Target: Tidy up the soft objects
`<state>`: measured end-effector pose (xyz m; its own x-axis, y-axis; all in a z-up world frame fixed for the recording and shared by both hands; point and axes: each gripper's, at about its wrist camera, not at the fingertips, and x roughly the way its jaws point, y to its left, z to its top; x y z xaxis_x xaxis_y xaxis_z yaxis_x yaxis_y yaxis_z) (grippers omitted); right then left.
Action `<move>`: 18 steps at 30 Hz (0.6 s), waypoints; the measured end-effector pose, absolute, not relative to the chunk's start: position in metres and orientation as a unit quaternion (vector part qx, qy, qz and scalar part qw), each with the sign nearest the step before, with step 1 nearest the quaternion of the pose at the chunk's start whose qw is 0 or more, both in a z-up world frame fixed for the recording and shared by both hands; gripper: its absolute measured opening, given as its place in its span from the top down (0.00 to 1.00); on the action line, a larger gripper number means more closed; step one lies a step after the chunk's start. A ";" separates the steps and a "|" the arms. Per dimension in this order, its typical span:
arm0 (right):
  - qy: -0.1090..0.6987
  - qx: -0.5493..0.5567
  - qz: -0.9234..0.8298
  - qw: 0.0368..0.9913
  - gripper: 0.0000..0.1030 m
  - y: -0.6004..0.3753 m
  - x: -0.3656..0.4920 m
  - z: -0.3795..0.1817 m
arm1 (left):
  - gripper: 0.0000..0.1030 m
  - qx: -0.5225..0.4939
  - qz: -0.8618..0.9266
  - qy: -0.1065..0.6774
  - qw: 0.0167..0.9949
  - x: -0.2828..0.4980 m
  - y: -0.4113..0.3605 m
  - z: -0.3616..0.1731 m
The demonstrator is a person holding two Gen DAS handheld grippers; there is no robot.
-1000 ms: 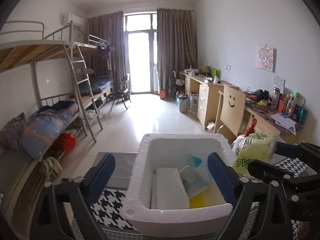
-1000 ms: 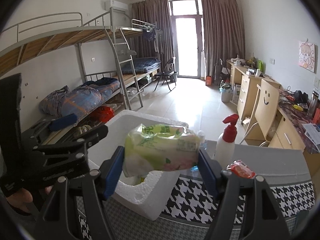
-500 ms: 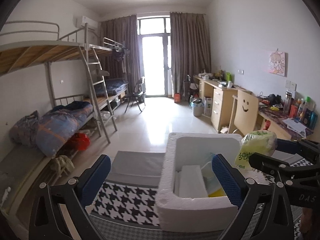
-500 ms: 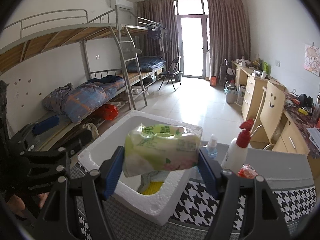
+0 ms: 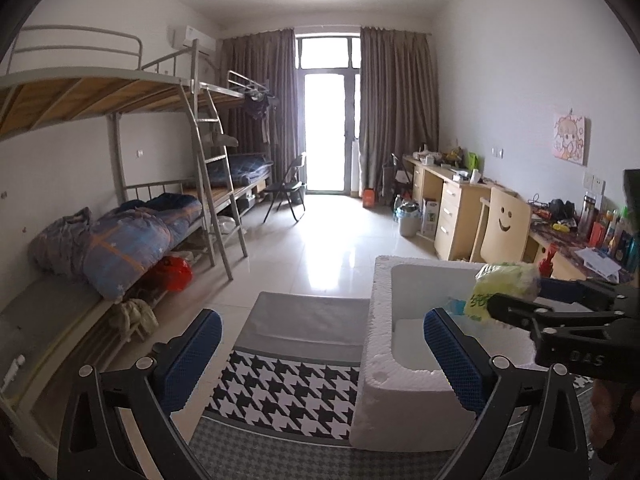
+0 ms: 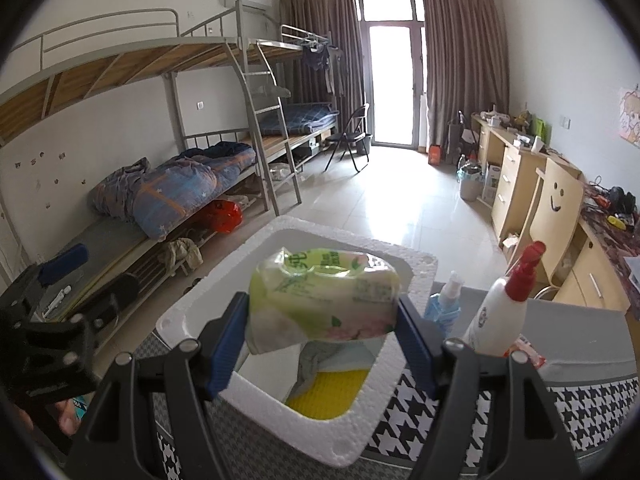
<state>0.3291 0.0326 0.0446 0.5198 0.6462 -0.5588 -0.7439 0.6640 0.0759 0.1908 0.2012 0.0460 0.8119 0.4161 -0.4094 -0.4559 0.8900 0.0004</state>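
My right gripper point(image 6: 322, 336) is shut on a green and white tissue pack point(image 6: 324, 300) and holds it above the open white foam box point(image 6: 416, 264). The pack also shows in the left wrist view point(image 5: 504, 288), over the box point(image 5: 380, 344). In the box lie a yellow cloth point(image 6: 332, 394), a grey cloth point(image 6: 310, 364) and a white pad point(image 5: 408, 344). My left gripper point(image 5: 320, 356) is open and empty, over the table to the left of the box.
The table has a black and white houndstooth cloth point(image 5: 288, 388). A white spray bottle with a red top point(image 6: 500, 316), a small blue bottle point(image 6: 442, 304) and a red packet point(image 6: 528, 354) stand right of the box. Bunk beds point(image 5: 120, 208) are on the left, desks point(image 5: 452, 200) on the right.
My left gripper has moved left, away from the box, which now lies to its right. My right gripper has carried the tissue pack further over the box.
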 end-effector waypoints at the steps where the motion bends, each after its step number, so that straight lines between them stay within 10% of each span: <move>1: 0.285 -0.087 0.401 0.866 0.27 0.034 0.330 0.043 | 0.01 -0.048 0.229 0.203 0.951 0.190 0.201 0.046; 18: 0.299 -0.105 0.405 0.857 0.18 0.041 0.333 0.033 | 0.01 -0.048 0.228 0.213 0.949 0.186 0.200 0.039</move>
